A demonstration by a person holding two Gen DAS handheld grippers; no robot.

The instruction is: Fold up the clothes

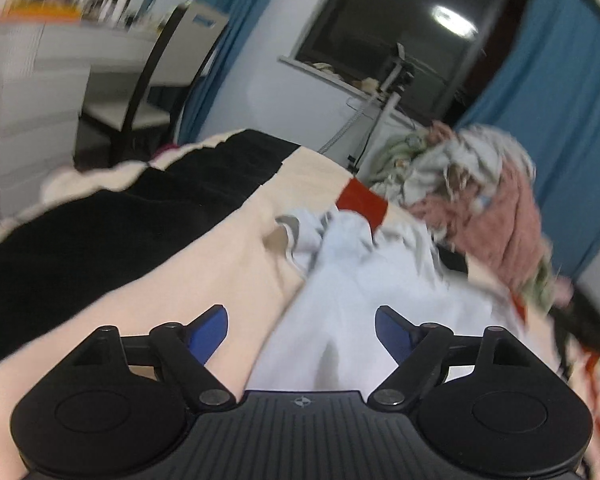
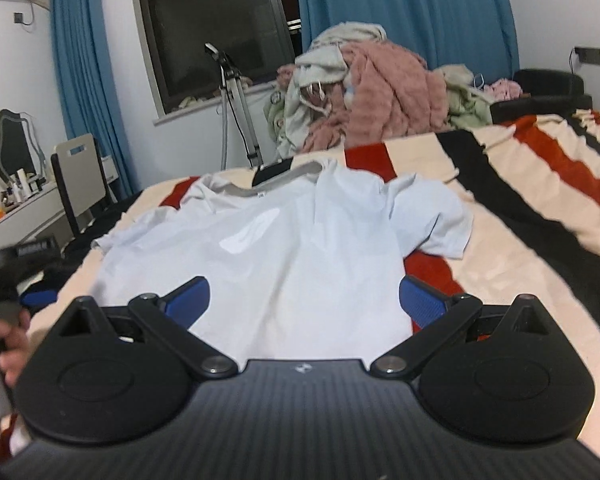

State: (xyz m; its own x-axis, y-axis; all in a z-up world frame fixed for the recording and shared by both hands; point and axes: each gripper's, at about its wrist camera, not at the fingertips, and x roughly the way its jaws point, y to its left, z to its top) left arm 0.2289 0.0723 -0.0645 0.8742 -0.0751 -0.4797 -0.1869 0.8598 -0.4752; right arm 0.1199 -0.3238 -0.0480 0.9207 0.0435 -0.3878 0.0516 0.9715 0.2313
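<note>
Nearest us, our right gripper (image 2: 304, 300) stands wide, its blue pads (image 2: 190, 300) apart over the hem of the white T-shirt (image 2: 284, 248) and gripping nothing; whether they touch the cloth we cannot tell. The shirt lies spread on the striped blanket (image 2: 540, 216) of the bed, its long axis running straight away from us, hem near, grey-trimmed collar (image 2: 260, 186) far, one short sleeve (image 2: 432, 216) thrown out to the right. At the left edge of the right view a hand (image 2: 8, 344) holds our left gripper (image 1: 300, 332); it too is spread wide and empty, hovering at the shirt's side, though that view is blurred. Beyond the collar a pile of pink and grey clothes (image 2: 364, 84) heaps up at the far edge of the bed; behind it hang blue curtains (image 2: 400, 8) beside a dark window (image 2: 216, 20).
</note>
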